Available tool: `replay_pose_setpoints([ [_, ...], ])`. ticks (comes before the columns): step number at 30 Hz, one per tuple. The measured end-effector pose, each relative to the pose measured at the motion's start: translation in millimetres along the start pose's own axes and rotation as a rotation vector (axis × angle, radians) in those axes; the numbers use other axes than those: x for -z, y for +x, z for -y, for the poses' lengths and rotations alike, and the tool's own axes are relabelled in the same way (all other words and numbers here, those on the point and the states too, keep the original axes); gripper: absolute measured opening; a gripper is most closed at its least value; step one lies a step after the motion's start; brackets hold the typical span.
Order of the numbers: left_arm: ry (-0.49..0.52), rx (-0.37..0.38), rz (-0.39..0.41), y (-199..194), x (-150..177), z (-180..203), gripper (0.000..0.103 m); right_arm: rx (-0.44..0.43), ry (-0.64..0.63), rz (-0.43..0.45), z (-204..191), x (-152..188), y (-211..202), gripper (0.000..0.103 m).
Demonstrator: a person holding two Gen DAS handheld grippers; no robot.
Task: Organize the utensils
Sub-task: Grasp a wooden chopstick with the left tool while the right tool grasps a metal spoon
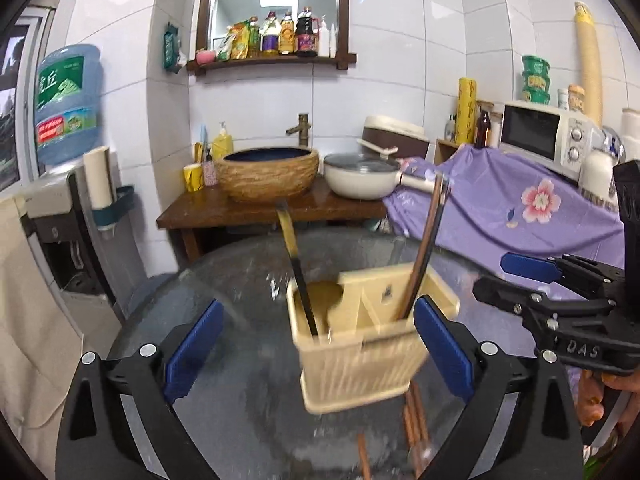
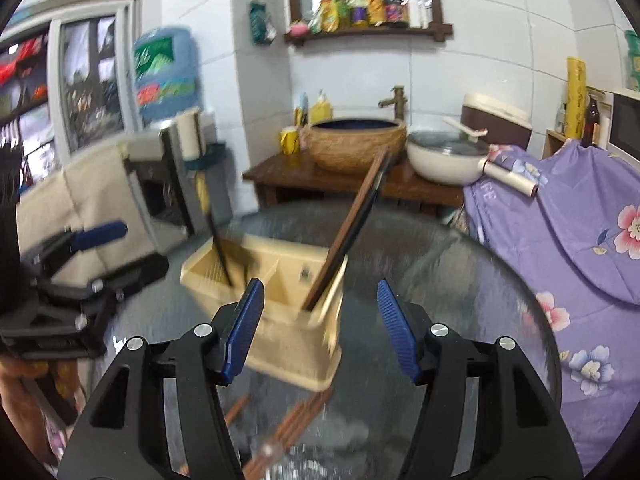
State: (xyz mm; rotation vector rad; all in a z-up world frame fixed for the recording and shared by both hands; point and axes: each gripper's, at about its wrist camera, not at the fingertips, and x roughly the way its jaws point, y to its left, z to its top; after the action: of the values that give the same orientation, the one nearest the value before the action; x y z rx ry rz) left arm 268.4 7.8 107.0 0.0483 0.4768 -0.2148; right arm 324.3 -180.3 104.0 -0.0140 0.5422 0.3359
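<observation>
the cream utensil holder [image 1: 360,344] is motion-blurred in both views, its slatted front smeared. lower ends of the chopsticks [image 1: 420,264] and ladle [image 1: 298,280] standing in it are hidden by its walls. loose chopsticks on the table [image 2: 288,432] lie partly under the holder and run off the bottom edge, count unclear. right gripper [image 1: 532,276] is cut by the left view's right edge; left gripper [image 2: 92,248] is blurred in the right view.

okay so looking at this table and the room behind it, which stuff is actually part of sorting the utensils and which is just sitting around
Part of the job:
cream utensil holder
ladle standing in it
upright chopsticks in its other end
loose chopsticks on the glass table

Just sitting around:
basin
white pot
microwave
water jug
</observation>
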Motion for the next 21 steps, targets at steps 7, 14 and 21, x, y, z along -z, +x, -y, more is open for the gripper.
replay_pose_setpoints([
  [7,0.025,-0.041,-0.139,10,70,-2,0.093,0.021,-0.078,-0.18,-25,87,27,0.059],
  [14,-0.048,-0.041,-0.241,18,113,-16,0.088,0.005,-0.077,-0.301,-38,134,46,0.056],
  [21,-0.053,-0.047,-0.271,18,130,-18,0.087,0.028,-0.148,-0.33,-55,148,52,0.054],
])
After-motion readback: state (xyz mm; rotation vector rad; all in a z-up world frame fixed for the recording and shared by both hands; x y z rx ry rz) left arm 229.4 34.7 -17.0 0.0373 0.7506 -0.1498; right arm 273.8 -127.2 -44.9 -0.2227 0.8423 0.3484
